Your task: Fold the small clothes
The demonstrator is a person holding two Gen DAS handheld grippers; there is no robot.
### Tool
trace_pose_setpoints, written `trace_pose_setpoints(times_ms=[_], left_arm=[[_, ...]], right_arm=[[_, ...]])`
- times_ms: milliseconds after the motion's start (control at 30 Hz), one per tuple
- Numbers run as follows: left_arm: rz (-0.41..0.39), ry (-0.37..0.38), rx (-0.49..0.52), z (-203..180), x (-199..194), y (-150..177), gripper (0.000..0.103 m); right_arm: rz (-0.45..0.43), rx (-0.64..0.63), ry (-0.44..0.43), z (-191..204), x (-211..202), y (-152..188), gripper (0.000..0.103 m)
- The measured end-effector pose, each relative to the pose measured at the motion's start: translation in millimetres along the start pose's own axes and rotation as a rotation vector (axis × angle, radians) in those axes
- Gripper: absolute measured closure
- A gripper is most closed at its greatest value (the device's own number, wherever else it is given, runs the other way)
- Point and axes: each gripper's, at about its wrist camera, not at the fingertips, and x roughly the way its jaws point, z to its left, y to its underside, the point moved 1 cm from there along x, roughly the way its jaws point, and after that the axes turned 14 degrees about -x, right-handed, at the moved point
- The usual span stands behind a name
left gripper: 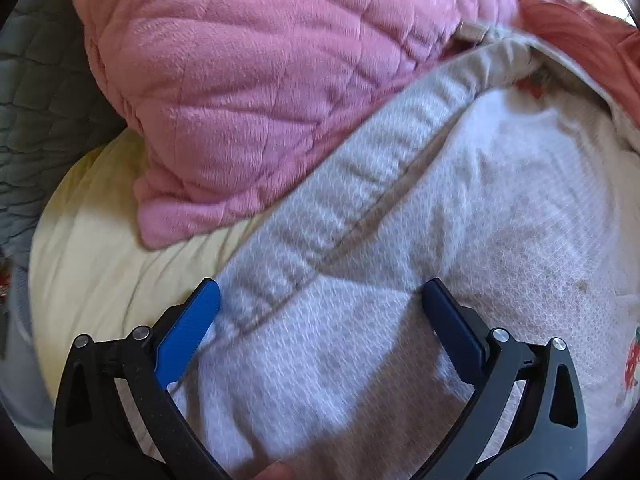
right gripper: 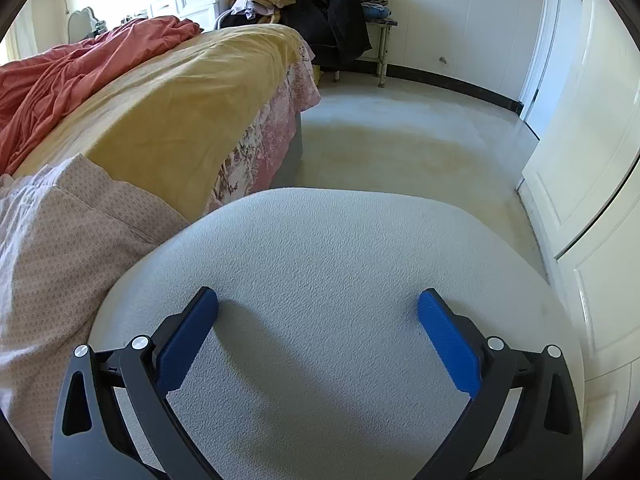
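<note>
On the bed, left gripper (left gripper: pixel 320 300) hangs low over the white garment (left gripper: pixel 400 280), jaws spread wide, nothing between them. Left blue pad (left gripper: pixel 188 336) sits at the garment's edge, just by the elastic waistband (left gripper: pixel 352 184); right pad (left gripper: pixel 452 328) is over the body of the fabric. Contact with the cloth cannot be confirmed from the left wrist view, which is slightly blurred.

Garment: textured white knit, waistband running diagonally, a small red print (left gripper: pixel 632 360) at its right edge. It lies on the pale yellow sheet (left gripper: pixel 100 280). A pink quilted blanket (left gripper: pixel 240 80) lies along the waistband's far side, overlapping the sheet. Orange bedding (left gripper: pixel 580 32) is bunched beyond the garment.

Right gripper (right gripper: pixel 318 308) is off the bed, jaws equally wide apart and empty, over a grey round cushion (right gripper: pixel 320 240). Pads (right gripper: pixel 448 344) cast shadows on the cushion; touching or just above, cannot tell. To its left, a corner of the garment (right gripper: pixel 60 240) hangs at the bed edge. Beyond: yellow cover (right gripper: pixel 180 100), orange bedding (right gripper: pixel 80 68), bare floor (right gripper: pixel 400 140), a bench piled with clothes (right gripper: pixel 320 12).
</note>
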Motion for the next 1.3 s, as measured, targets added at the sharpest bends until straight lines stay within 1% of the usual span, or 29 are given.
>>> trace_pose_setpoints(times_ms=[100, 200, 1167, 1300], left_arm=[[-0.01, 0.007, 0.002, 1, -1, 0, 0.008], [-0.046, 0.015, 0.0, 2, -4, 3, 0.008], [-0.045, 0.012, -0.004, 5, -13, 2, 0.008], [-0.038, 0.013, -0.004, 0, -6, -1, 0.008]], right_arm=[[0.001, -0.002, 0.003, -1, 0, 0, 0.004], [-0.001, 0.0, 0.0, -3, 0, 3, 0.004], [-0.001, 0.001, 0.0, -5, 0, 6, 0.004], [-0.001, 0.001, 0.0, -5, 0, 6, 0.004]])
